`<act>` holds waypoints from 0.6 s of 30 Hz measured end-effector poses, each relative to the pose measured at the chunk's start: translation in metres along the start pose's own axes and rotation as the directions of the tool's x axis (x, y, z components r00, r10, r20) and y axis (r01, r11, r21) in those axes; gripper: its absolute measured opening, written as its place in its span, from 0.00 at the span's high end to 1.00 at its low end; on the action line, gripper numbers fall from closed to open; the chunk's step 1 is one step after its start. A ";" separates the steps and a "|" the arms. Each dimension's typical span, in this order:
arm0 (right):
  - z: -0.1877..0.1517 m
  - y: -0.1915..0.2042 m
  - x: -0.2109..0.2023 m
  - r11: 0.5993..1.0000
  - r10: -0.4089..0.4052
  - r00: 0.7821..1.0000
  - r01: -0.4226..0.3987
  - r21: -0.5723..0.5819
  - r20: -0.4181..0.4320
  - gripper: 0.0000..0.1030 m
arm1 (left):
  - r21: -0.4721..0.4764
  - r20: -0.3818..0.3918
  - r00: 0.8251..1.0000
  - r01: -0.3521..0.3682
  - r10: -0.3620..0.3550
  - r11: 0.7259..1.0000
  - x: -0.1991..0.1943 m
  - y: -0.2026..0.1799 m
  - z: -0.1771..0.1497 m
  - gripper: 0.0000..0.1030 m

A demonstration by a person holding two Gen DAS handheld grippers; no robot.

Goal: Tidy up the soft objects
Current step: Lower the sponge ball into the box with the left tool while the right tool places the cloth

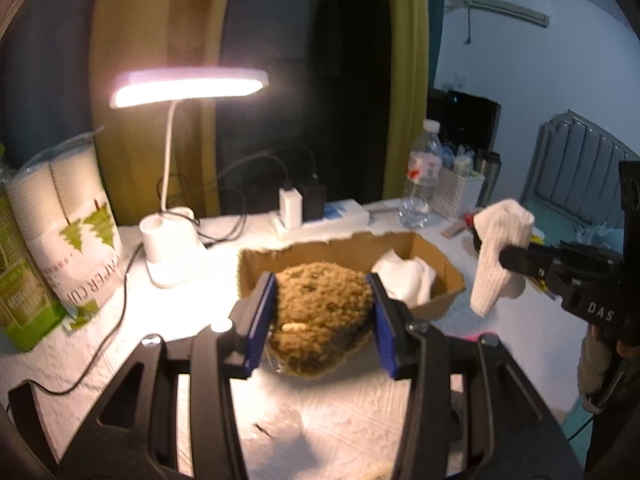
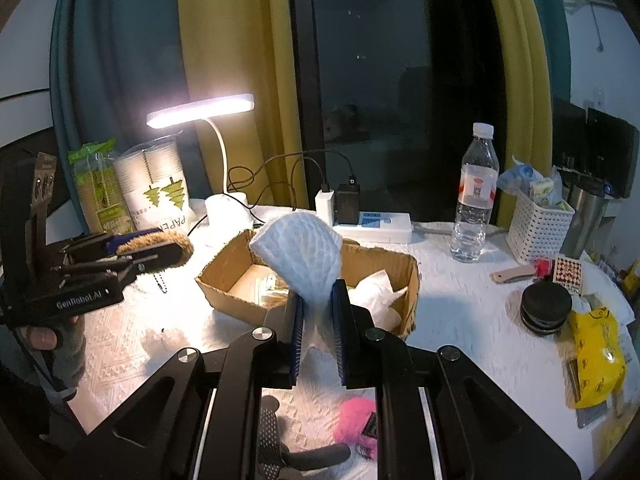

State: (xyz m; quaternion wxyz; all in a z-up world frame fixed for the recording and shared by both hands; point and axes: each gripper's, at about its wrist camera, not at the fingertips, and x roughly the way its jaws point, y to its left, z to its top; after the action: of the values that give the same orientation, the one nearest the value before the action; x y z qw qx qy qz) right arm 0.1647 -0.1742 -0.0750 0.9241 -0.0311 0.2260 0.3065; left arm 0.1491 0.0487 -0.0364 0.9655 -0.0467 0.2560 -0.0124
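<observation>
Jaws grip plush (image 1: 320, 312), sock (image 2: 298, 258); box (image 2: 414, 280) rim near.

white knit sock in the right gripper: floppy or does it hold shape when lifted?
Likely floppy: the white sock droops on both sides of the right gripper in the left wrist view. Probably light and compressible: the jaws pinch it nearly flat. Slipping seems unlikely, since its knit looks coarse against the pads.
</observation>
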 end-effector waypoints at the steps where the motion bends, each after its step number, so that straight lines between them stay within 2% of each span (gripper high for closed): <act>1: 0.001 0.000 0.001 1.000 -0.001 1.000 0.001 0.000 0.001 0.85 | 0.002 0.009 1.000 -0.002 0.002 1.000 -0.001 0.001 0.002 0.55; 18: 0.026 -0.012 0.037 1.000 -0.004 1.000 0.004 -0.006 0.004 0.85 | -0.009 0.068 0.997 -0.023 0.023 1.000 0.023 0.022 0.018 0.55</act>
State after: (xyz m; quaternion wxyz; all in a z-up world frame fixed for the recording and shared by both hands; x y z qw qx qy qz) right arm 0.2085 -0.1580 -0.0691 0.9251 -0.0336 0.2232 0.3052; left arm 0.1775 0.0713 -0.0343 0.9735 -0.0483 0.2234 0.0013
